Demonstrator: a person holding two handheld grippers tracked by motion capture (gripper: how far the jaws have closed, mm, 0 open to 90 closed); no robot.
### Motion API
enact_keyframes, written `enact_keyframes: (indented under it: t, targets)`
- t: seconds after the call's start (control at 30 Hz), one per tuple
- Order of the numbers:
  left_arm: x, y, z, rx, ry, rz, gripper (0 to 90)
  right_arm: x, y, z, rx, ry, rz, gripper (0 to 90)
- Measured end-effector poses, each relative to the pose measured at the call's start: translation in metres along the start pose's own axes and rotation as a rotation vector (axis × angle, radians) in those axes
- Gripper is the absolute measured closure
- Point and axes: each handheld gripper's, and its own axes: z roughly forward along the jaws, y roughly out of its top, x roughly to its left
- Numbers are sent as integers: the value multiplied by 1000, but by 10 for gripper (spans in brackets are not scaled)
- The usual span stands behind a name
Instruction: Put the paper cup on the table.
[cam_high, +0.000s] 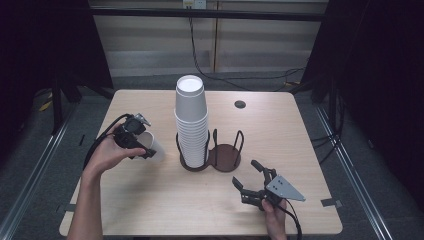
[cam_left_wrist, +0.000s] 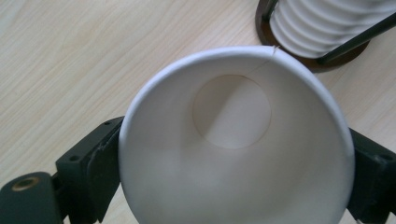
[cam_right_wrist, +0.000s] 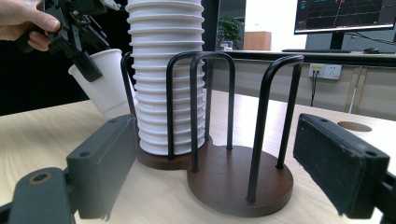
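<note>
Desk (cam_high: 150, 210): pale wood-grain top, largest item, carrying everything below.

Stack of paper cups (cam_high: 191, 120): white, nested mouth-down, standing tall in the left bay of the holder, just off desk centre toward 11 o'clock.

Cup holder (cam_high: 224, 156): two round dark-brown bases joined side by side, black wire hoops rising from each. Left bay is full; right bay, at 3 o'clock from the stack, stands bare.

Right gripper (cam_high: 254, 183): at 5 o'clock on the desk, held low in the person's right hand, jaws spread wide with nothing between them, pointing at the holder's bare bay.

Left gripper (cam_high: 136, 146): at 9 o'clock from the stack, held in the person's left hand. Its jaws sit on either side of the single cup near the rim; the pads appear to lie against the wall, pinching it.

Single paper cup (cam_high: 154, 145): white, tilted, mouth facing back toward the left gripper, bottom leaning toward the stack, close beside it but apart.

Progress, judged: one cup is separate from the stack and in hand. The bare bay has received nothing, so most of the work, if cups are bound there, appears left.
</note>
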Motion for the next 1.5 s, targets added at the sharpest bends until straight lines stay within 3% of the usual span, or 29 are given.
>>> enact_keyframes:
  t: [0.1,0.17,0.3,0.37,0.6,0.8,0.93,1.03,1.27,1.3,1.5]
  targets:
    - [-1,3,0,16,5,12,91,0,0,0,-1,0,-2,130]
    - [-2,7,1,52,-3,32,91,0,0,0,-1,0,-2,130]
    - [-5,10,6,70,8,25,89,0,0,0,0,-1,1,130]
    - [-7,12,11,109,6,40,88,0,0,0,1,-1,1,130]
    - [-8,16,18,132,10,48,81,0,0,0,0,0,0,130]
    - [-9,21,24,118,15,46,67,0,0,0,1,-1,0,131]
    - [-10,20,31,113,-18,69,56,0,0,0,1,-1,0,131]
    - [-10,19,35,94,-32,58,51,0,0,0,1,-1,1,131]
    - [-8,15,44,118,-6,59,66,0,0,0,0,0,1,131]
    - [-7,13,44,123,-17,54,70,0,0,0,0,0,0,131]
    - [-2,4,47,86,-33,30,79,0,0,0,2,-3,2,131]
